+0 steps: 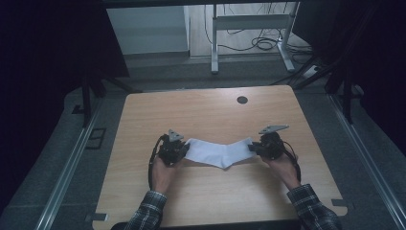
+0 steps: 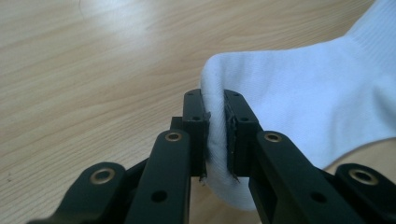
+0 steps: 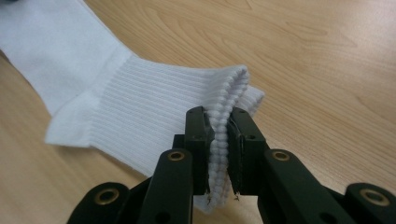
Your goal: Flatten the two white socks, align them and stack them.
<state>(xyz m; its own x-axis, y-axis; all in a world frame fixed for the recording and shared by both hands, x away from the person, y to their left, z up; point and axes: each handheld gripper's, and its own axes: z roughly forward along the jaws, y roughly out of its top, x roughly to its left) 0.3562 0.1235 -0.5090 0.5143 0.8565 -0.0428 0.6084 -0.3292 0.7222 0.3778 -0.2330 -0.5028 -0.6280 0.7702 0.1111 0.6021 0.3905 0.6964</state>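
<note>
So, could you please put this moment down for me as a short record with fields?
item: white sock, stretched between the two tools
left tool: shut on the smooth toe end; fabric pinched between its pads
right tool: shut on the ribbed cuff
sock shape: bent at the heel, which points toward the person
surface: wooden table, with a dark round hole near the far edge
sleeves: plaid, at the near edge

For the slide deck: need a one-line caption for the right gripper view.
Right gripper shut on the ribbed cuff of a white sock, held over the wooden table.
</note>
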